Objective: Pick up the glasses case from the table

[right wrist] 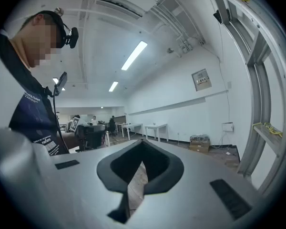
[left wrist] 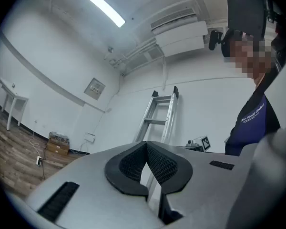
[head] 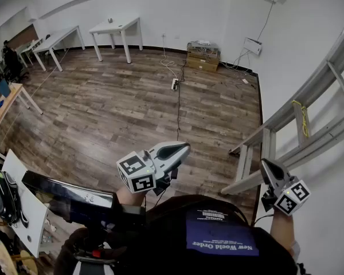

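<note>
Pointing roughly level over open floor, the left gripper (head: 185,147) has a smooth grey moulded shell and carries a white marker cube (head: 136,173) printed with black squares. In the left gripper view, the left gripper (left wrist: 147,144) has both jaws fully together. Its black pads (left wrist: 164,166), moulded with a fine grid texture, meet at their tips with nothing between them.

The right gripper (head: 265,164) has the same grey shell and is held just beside the ladder (head: 309,125). In the right gripper view, the right gripper (right wrist: 143,143) also has its jaws closed tip to tip. Its dark pads (right wrist: 157,163) grip nothing, and only floor shows through the narrow slot below the tips.

The ladder is bare aluminium with flat rails and rungs, set near the white wall, and a yellow cord (head: 301,118) hangs on it. The floor (head: 120,107) is brown wood-grain plank. White rectangular tables (head: 117,26) stand by the far wall, well apart from both grippers. A cluttered table (head: 20,211) with a flat black panel (head: 69,198) lies at lower left.

The glasses case cannot be identified in any view, and neither gripper holds it
</note>
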A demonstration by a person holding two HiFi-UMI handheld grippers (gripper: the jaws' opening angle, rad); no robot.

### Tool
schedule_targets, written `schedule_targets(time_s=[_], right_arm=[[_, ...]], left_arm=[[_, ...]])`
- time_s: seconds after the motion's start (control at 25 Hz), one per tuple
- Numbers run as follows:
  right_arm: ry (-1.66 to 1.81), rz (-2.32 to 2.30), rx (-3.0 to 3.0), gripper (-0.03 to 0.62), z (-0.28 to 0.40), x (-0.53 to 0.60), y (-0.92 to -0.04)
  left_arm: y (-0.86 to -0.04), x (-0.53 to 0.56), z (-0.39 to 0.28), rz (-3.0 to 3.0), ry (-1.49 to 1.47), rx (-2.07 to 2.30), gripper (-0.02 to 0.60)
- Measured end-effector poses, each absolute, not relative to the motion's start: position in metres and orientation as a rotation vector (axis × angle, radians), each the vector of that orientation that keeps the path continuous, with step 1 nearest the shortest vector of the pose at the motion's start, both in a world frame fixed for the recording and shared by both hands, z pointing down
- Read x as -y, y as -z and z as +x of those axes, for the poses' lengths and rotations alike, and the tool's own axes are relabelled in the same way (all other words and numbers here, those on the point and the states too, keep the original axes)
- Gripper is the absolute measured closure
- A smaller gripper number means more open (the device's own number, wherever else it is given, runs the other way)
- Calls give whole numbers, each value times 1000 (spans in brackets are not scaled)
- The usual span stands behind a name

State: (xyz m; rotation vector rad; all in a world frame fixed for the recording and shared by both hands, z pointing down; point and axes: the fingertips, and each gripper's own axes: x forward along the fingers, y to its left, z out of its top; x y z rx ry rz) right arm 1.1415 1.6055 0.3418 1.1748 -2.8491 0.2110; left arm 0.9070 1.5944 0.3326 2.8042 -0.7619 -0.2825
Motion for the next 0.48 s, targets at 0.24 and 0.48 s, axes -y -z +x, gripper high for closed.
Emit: schedule_targets(time_s=[0.24, 0.48], right_arm=[[-200, 1142, 2837, 592, 1133, -1592, -341], [-211, 1146, 2831, 592, 1125, -1581, -339]], left_arm=[[-335, -1583, 904, 2786, 286, 762, 580], [-335, -1573, 898, 2786, 289, 745, 580]])
